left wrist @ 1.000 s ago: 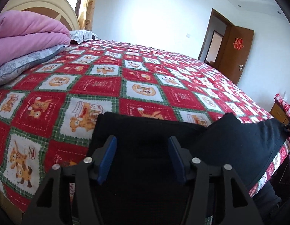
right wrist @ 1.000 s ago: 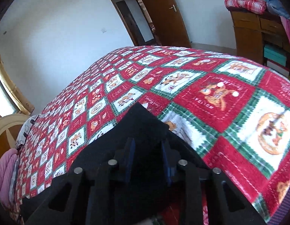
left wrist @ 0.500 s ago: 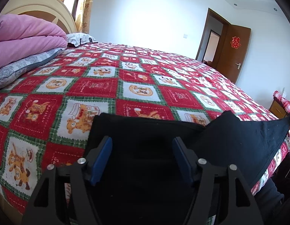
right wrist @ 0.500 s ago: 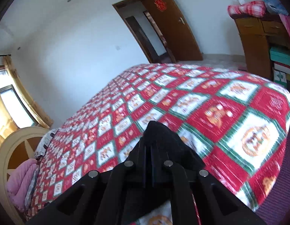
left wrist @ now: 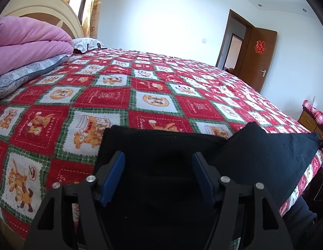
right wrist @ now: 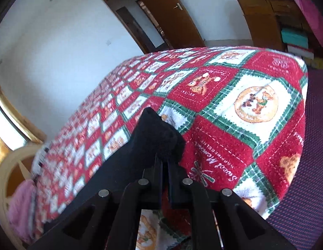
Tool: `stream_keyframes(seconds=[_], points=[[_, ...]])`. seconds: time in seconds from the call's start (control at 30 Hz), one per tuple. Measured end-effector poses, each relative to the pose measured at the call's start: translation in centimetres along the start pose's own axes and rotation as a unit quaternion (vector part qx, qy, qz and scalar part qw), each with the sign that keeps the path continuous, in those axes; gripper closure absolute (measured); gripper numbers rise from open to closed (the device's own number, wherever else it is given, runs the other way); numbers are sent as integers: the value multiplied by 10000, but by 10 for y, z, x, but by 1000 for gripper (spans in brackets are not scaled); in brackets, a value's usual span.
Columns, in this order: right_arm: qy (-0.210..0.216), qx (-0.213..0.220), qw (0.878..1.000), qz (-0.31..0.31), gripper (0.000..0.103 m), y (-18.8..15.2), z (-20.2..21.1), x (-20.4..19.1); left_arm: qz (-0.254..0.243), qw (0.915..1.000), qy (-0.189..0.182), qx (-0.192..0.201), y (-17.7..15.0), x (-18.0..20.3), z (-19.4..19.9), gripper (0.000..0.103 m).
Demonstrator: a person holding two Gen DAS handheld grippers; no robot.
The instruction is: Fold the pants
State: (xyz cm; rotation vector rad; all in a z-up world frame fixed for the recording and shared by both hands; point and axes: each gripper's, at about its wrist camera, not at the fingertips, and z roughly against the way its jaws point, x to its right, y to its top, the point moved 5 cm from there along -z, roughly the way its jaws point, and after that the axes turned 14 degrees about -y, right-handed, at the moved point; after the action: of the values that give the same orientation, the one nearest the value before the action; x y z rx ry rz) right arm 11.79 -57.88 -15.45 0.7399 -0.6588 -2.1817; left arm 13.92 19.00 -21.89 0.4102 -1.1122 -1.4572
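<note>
Left hand-held gripper (left wrist: 158, 171): black frame, blue-padded fingers (left wrist: 113, 175) spread wide apart, hovering over dark cloth with nothing between them.

Right hand-held gripper (right wrist: 164, 162): black frame, fingers pressed together, pinching a bunched corner of the cloth that stands up just ahead of its tips.

Black fabric pants (left wrist: 161, 145): directly beneath and ahead of the left hand-held gripper, lying flat on the near edge of the bed; a raised section runs off to that gripper's right, pulled taut to a corner at the bed's edge. In the right wrist view the same pants (right wrist: 148, 133) trail back to the left of the pinching fingers.

Bed with red, green and white bear-print patchwork cover (left wrist: 111, 98): under the pants, extending far ahead.

Folded pink quilt (left wrist: 25, 41): far left of the left hand-held gripper, atop a grey patterned pillow (left wrist: 21, 75).

Brown wooden door (left wrist: 258, 58): far right, open.
</note>
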Motion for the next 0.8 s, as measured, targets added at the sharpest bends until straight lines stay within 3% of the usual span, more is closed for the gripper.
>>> stream_keyframes(seconds=[0.1,0.17,0.27,0.47,0.63,0.7,0.73,0.8], points=[[-138,43,9998,-151,95,2,4,6,-3,10000,-11,6,-1,0,0,33],[-642,423,9970,-30,66,9,15,7,4,10000,-9,8,0,0,1,33],[-868,927,9919,-8,62,22,34,9,6,10000,-4,9,0,0,1,33],[-317,746,9962,326,62,51,25,-11,-33,10000,55,-16,0,1,-1,26],[-3,-422,9953,872,62,52,-31,-48,-94,9999,129,-26,0,4,-4,21],[-47,-622,9924,1064,93,49,-50,-58,-138,9998,143,-16,0,5,-5,21],[16,-659,9918,1096,99,48,-54,-60,-155,9998,152,-12,-1,5,-5,20],[261,-431,9932,1051,99,50,-50,-66,-194,9997,168,-10,-1,6,-5,20]])
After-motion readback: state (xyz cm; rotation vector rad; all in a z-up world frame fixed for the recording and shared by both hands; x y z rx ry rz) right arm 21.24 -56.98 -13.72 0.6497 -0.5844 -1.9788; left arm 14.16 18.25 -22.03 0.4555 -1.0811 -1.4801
